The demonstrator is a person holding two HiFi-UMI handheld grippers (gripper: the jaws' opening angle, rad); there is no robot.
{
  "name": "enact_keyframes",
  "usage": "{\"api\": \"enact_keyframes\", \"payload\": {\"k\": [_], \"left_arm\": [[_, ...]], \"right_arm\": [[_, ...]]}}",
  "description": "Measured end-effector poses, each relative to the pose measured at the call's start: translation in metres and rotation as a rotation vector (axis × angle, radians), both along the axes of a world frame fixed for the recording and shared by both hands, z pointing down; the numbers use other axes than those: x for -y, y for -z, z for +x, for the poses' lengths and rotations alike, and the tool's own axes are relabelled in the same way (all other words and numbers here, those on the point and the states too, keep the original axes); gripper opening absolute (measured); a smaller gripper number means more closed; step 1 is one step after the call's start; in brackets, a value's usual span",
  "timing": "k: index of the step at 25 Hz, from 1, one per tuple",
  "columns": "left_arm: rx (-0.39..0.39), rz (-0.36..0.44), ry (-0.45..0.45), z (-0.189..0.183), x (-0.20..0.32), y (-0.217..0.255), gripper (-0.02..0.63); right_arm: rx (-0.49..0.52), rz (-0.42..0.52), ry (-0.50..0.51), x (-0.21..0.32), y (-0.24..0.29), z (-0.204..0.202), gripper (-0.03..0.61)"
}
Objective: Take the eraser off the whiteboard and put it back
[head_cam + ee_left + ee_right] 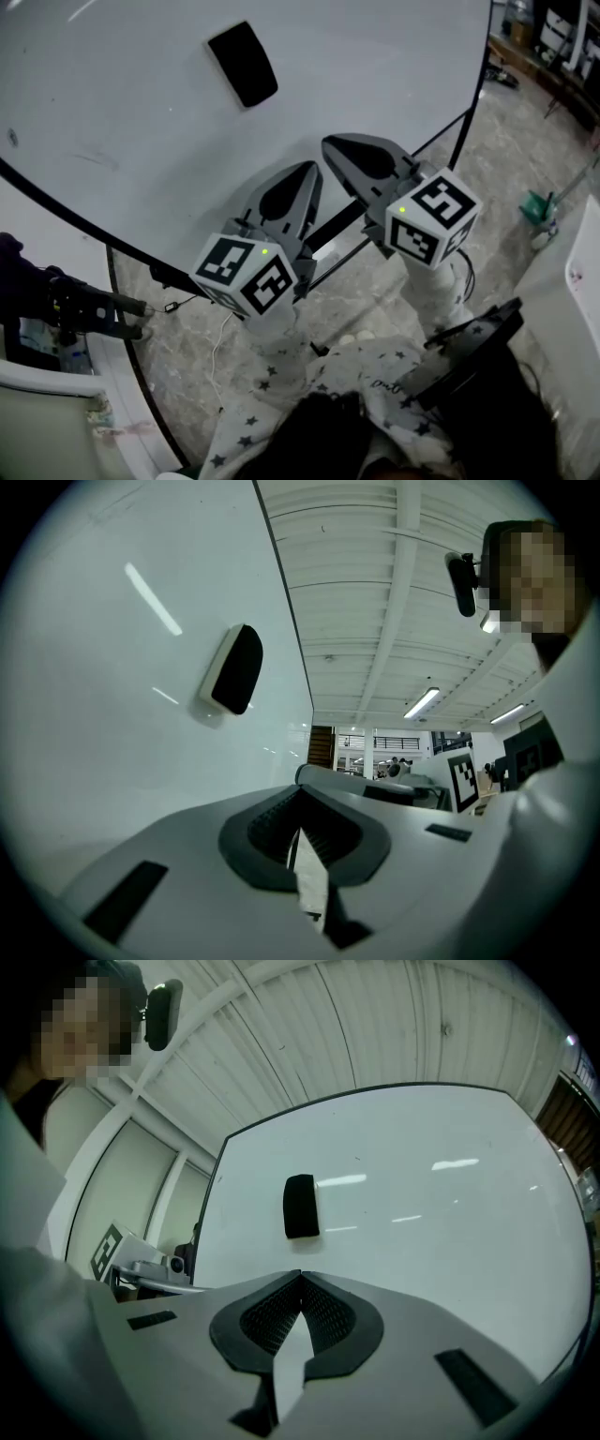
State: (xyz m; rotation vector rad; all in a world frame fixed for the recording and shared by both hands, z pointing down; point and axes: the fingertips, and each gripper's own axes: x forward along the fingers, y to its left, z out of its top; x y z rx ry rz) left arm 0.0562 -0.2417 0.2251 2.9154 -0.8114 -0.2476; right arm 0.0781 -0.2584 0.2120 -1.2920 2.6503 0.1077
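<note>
A black eraser (pixel 243 64) clings to the white whiteboard (pixel 112 103), well above both grippers. It also shows in the left gripper view as the eraser (pixel 232 669) up and to the left, and in the right gripper view as the eraser (pixel 300 1207) straight ahead. My left gripper (pixel 307 171) sits below the board's lower edge, jaws together with nothing between them. My right gripper (pixel 330 144) is beside it, a little higher, jaws touching at the tips and empty. Neither gripper touches the eraser.
The whiteboard's black frame and stand bars (pixel 337 225) run just under the grippers. A dark clamp-like tool (pixel 89 309) juts in at the left. A green dustpan (pixel 536 208) lies on the marble floor at the right. A dark chair (pixel 478 356) stands by the person's lap.
</note>
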Motion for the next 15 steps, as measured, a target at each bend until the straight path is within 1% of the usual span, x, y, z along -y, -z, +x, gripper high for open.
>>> {"api": "enact_keyframes", "payload": {"k": [2,7,15], "left_arm": [[0.005,0.000,-0.005,0.008,-0.008,-0.008,0.002],[-0.003,-0.007,0.004,0.014,-0.016,-0.020,0.002],[0.019,0.012,0.048,0.008,-0.011,-0.022,0.002]], "right_arm": [[0.006,-0.021,0.008,-0.009,-0.009,0.010,0.008],[0.041,-0.062,0.035,-0.024,-0.026,0.019,0.008],[0.003,-0.074,0.064,-0.021,-0.032,0.012,0.008]]}}
